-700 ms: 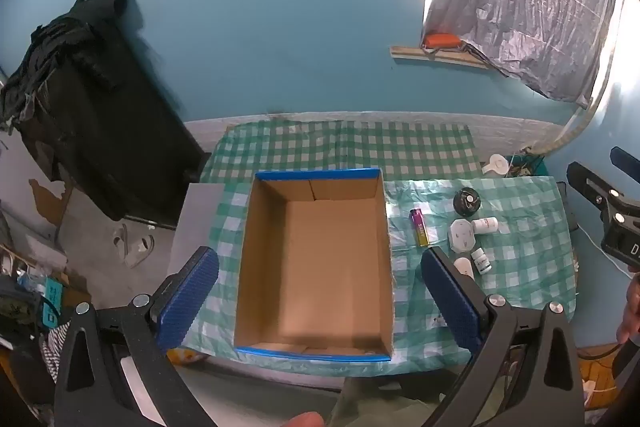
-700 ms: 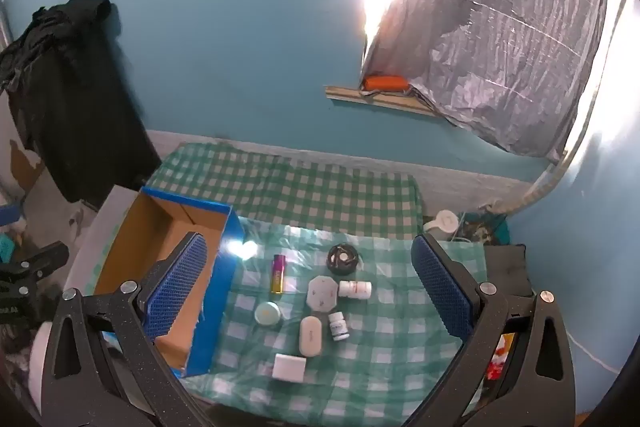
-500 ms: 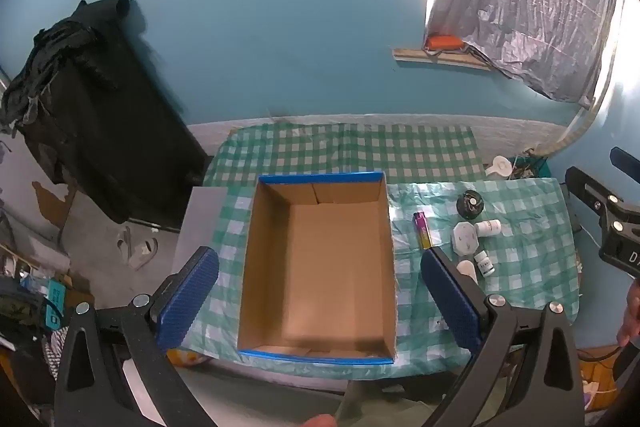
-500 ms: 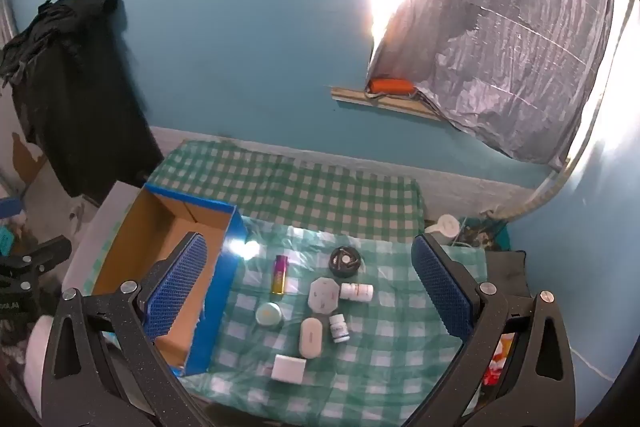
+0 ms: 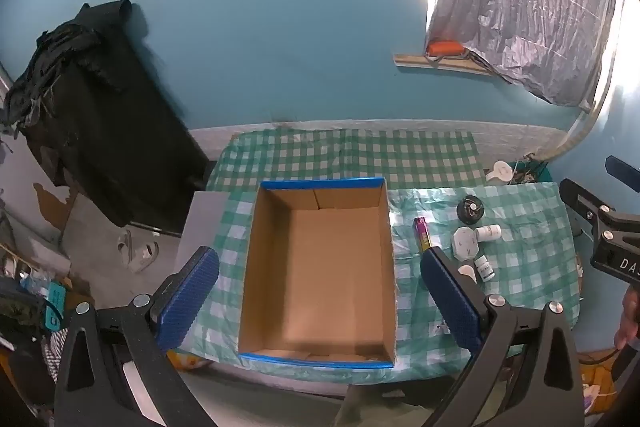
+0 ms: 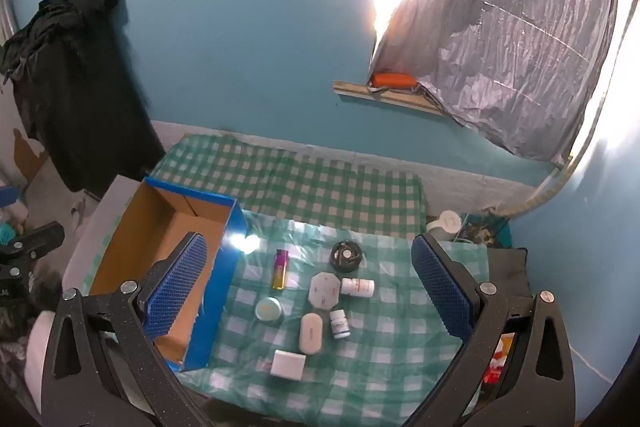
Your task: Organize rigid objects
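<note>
An empty cardboard box [image 5: 320, 267] with blue edges [image 6: 160, 247] sits on the left of a green checked table. To its right lie several small items: a pink and gold lighter [image 6: 280, 269], a black round object [image 6: 345, 255], a white octagonal case [image 6: 324, 291], two white bottles [image 6: 357, 286] [image 6: 339, 323], a teal round tin [image 6: 268, 309], a white oval case [image 6: 311, 333] and a white square box [image 6: 288, 364]. My left gripper [image 5: 320, 301] hangs open high above the box. My right gripper [image 6: 308, 289] hangs open high above the items. Neither holds anything.
Dark clothes [image 5: 92, 115] hang on the left wall. A silver sheet [image 6: 504, 39] covers a window, with an orange thing on its sill [image 6: 392, 79]. A second checked cloth [image 6: 288, 183] lies behind the table. Clutter fills the floor at left [image 5: 32, 299].
Both views have shifted a little, and the table and box sit slightly lower and further right in the left wrist view. Both grippers stay open.
</note>
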The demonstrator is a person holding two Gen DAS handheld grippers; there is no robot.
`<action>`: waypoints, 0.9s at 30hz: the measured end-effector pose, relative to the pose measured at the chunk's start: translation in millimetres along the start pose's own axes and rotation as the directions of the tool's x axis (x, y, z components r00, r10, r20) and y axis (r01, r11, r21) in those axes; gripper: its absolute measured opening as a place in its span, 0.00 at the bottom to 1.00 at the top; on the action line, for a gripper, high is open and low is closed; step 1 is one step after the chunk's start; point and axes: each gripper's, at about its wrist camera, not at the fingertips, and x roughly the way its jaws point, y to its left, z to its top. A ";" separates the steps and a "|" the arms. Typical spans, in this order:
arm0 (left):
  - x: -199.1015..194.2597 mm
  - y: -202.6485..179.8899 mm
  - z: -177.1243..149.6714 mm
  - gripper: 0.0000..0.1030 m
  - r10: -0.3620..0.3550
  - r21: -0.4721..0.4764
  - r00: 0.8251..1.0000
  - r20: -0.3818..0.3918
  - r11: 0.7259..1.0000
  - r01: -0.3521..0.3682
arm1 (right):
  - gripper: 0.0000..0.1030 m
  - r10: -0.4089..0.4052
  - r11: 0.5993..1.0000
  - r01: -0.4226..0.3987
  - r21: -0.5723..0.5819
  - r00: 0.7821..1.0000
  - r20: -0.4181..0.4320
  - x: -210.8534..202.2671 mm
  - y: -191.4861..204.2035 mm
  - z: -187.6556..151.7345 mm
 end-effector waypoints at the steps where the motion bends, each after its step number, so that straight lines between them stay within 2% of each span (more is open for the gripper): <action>1: -0.1 -0.3 -0.1 0.99 0.000 0.000 1.000 0.000 1.000 0.000 | 0.98 0.000 1.000 0.000 -0.001 1.000 -0.001 0.4 0.5 -0.2; 27: 4.7 -4.3 -3.0 0.99 0.010 0.023 1.000 -0.005 1.000 -0.010 | 0.98 0.014 1.000 -0.014 -0.024 1.000 -0.022 8.4 3.6 0.6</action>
